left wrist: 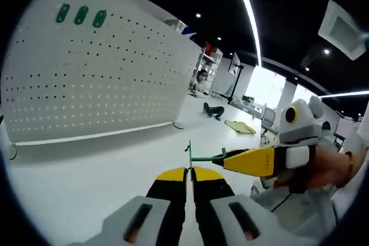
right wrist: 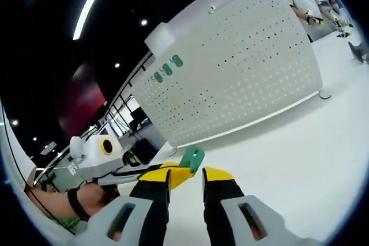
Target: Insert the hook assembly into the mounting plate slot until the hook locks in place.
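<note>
Green hook assembly point(left wrist: 199, 157) is pinched by the closed left gripper point(left wrist: 189, 172); the right gripper point(right wrist: 186, 176), beside it, stands open before the pegboard point(right wrist: 242, 56).

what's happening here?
A person is working with two handheld grippers in front of a white pegboard. The left gripper is shut on a small green hook, held in the air short of the board. The right gripper is open, with its jaws up against the hook. The hook isn't in a slot yet. Three green pieces already sit near the board's top.
</note>
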`<action>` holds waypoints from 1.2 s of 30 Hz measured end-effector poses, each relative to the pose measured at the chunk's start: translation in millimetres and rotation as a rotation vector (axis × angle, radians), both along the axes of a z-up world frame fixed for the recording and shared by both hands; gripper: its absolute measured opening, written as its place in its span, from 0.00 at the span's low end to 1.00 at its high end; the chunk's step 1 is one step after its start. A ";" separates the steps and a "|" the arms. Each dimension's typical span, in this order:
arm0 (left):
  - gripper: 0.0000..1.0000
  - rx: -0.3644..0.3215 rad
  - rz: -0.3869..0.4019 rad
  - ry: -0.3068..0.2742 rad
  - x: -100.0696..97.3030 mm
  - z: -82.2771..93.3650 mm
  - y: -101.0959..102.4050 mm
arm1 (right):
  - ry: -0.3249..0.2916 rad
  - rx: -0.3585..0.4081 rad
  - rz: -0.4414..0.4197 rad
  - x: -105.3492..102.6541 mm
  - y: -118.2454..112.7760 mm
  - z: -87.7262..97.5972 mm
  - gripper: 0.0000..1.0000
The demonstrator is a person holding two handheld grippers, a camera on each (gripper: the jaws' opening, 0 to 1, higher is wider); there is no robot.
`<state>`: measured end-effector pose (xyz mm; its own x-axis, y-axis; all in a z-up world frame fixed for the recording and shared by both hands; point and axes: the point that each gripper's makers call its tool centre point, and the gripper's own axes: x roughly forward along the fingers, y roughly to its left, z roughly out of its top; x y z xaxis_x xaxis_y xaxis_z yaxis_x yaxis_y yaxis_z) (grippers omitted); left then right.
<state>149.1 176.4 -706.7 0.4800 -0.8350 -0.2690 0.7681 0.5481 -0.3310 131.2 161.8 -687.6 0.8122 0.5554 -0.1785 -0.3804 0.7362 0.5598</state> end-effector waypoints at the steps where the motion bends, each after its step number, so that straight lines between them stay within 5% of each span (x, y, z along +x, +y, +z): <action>1: 0.03 0.001 -0.007 -0.014 -1.2 0.8 -1.1 | 0.000 0.005 -0.001 0.0 0.1 0.4 0.18; 12: 0.03 0.016 -0.042 -0.102 -5.1 5.4 -4.9 | 0.031 0.028 -0.007 -1.9 -1.9 -2.0 0.10; 23: 0.03 0.016 -0.070 -0.131 -10.4 5.9 -7.3 | 0.064 0.027 -0.018 -1.7 -3.7 -8.4 0.04; 31: 0.04 0.006 -0.073 -0.131 -11.0 5.6 -6.4 | 0.101 0.097 -0.019 -3.2 1.1 -4.7 0.02; 36: 0.04 0.014 -0.067 -0.156 -10.3 5.9 -5.5 | 0.086 0.016 -0.013 -2.3 4.1 -2.7 0.01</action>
